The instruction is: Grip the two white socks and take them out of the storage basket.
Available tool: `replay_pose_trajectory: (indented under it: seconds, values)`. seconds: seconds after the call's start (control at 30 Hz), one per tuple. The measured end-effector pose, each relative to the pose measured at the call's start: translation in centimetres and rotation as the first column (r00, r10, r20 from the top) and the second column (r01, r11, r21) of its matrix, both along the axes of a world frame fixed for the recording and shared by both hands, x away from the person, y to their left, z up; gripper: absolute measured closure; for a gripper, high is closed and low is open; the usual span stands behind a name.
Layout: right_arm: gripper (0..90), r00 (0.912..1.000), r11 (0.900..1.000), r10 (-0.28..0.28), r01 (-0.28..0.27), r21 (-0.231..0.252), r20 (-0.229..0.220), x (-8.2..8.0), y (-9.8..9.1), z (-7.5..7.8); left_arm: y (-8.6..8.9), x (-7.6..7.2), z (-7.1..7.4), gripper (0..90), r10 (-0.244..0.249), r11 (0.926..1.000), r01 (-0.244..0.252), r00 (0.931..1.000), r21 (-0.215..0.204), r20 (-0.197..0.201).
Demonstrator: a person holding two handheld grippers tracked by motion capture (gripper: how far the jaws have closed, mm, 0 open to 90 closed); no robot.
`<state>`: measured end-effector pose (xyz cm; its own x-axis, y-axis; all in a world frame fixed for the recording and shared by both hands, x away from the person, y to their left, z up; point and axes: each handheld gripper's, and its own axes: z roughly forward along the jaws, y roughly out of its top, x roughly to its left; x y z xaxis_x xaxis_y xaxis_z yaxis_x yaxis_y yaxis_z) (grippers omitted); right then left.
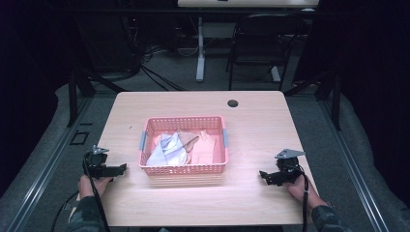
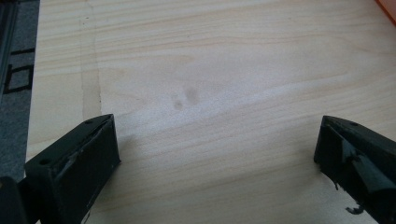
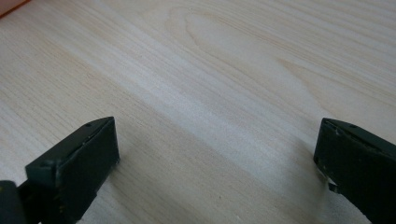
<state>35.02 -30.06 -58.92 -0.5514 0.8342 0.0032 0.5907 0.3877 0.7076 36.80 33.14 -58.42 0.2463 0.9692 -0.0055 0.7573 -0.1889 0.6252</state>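
A pink mesh basket [image 1: 150,126] stands in the middle of the light wooden table [image 1: 261,121], holding crumpled cloths in white, tan and pale pink [image 1: 181,147]. My left gripper [image 1: 122,168] rests on the table left of the basket, pointing toward it. In the left gripper view its jaws stand wide apart over bare wood, so the left gripper [image 2: 217,140] is open. My right gripper [image 1: 263,176] lies right of the basket, pointing left. The right gripper [image 3: 217,140] is open too, nothing between its jaws.
A round cable hole [image 1: 233,103] sits near the table's far edge. Beyond the table stand a dark chair [image 1: 256,43] and a white desk leg [image 1: 200,48]. Grey floor and a dark rail [image 2: 9,56] lie past the table's left edge.
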Motion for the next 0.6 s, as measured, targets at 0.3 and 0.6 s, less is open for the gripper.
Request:
replay_pose_trajectory:
  seconds: [0.3, 0.6]
  values:
    - [0.0, 1.0000, 1.0000, -0.002, 0.002, -0.002, -0.003, -0.1, 0.0, 0.0, -0.1, 0.4, 0.6, 0.8, -0.001, 0.9997, 0.002, 0.9980, 0.024, -0.062]
    - [0.0, 1.0000, 1.0000, 0.000, 0.000, -0.003, -0.003, -0.1, 0.0, 0.0, 0.1, 0.4, 3.1, 1.4, 0.000, 0.9998, -0.001, 0.9995, -0.018, -0.032]
